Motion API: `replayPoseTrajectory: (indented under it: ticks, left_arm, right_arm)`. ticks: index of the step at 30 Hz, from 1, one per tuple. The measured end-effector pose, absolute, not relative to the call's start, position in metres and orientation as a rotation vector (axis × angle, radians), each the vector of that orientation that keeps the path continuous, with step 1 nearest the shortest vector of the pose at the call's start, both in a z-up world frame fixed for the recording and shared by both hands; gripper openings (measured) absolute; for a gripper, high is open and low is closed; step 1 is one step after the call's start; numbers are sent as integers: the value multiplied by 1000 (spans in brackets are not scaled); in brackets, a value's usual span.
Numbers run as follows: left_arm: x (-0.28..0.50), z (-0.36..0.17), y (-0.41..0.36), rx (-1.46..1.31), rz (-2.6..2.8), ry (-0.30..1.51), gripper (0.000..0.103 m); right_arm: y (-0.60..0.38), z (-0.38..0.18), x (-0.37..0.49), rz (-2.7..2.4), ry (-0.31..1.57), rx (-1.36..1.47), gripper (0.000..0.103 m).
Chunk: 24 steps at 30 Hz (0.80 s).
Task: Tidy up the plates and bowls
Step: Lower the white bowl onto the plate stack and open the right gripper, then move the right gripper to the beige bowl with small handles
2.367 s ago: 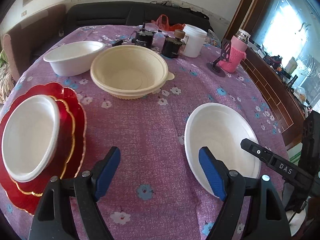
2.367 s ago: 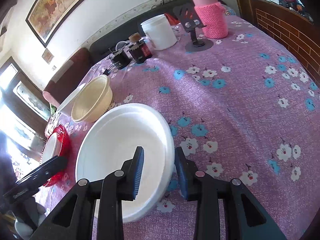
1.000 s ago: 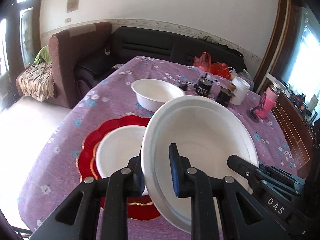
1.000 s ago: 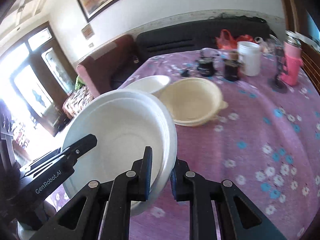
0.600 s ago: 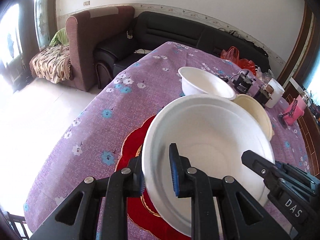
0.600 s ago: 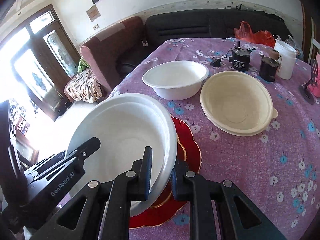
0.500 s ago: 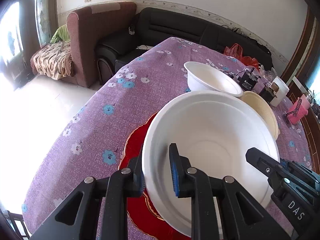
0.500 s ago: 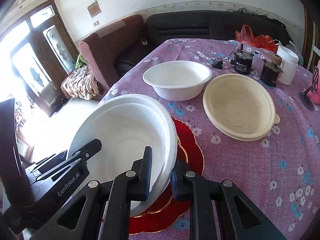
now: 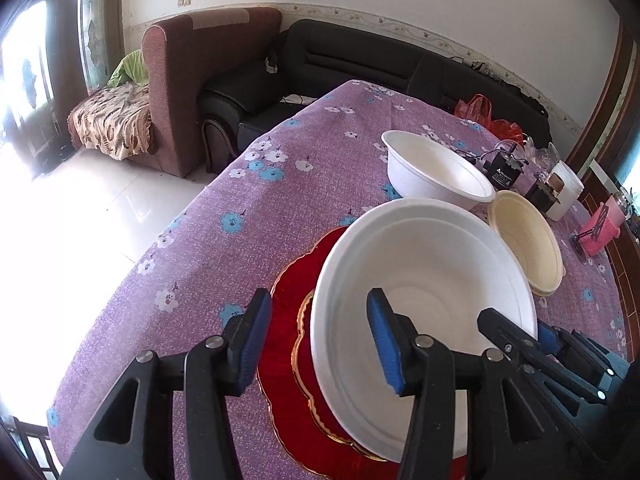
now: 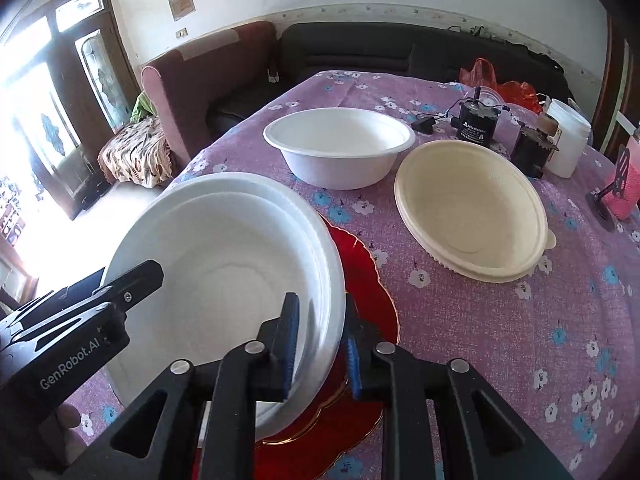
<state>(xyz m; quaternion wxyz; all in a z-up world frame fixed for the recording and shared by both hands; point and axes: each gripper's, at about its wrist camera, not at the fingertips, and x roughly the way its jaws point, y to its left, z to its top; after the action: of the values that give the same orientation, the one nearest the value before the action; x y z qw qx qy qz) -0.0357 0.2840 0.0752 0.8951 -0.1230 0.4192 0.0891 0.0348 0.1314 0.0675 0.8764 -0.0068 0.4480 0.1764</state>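
While both grippers open astride the white plate (image 9: 420,272), purple floral cloth (image 9: 240,248) fronts sofas.

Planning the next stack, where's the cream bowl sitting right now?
In the right wrist view the cream bowl sits on the purple tablecloth, right of the red plate and just right of the deep white bowl.

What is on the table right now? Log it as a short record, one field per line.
stack: white plate on top of the red plates
left gripper: jaws opening, plate rim between them
right gripper: jaws opening, plate rim between them
white bowl: behind the stack, upright
cream bowl: beside the white bowl, upright
table: purple floral cloth
far edge: white jar, dark motors, pink bottle
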Motion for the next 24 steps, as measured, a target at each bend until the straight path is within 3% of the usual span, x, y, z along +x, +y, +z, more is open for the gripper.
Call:
replayPoseTrajectory:
  ticks: [2, 7, 12, 17, 20, 24]
  left_arm:
    - [-42, 80, 287, -271, 186, 853, 49]
    - [-66, 100, 292, -318, 173, 791, 61]
    - [-97, 138, 270, -240, 178, 668, 91]
    - [-115, 169, 231, -231, 51, 614, 92]
    - [-119, 173, 210, -220, 32, 616, 92]
    - [-119, 172, 192, -201, 25, 638, 92]
  right_arm:
    - [127, 69, 34, 370, 922, 11, 59]
    - [109, 86, 25, 369, 855, 93, 61]
    - [70, 116, 10, 338, 782, 144, 61]
    - [15, 142, -2, 264, 719, 188, 63]
    - [-16, 147, -17, 219, 672, 236, 72]
    - [-44, 139, -27, 199, 683, 282, 72]
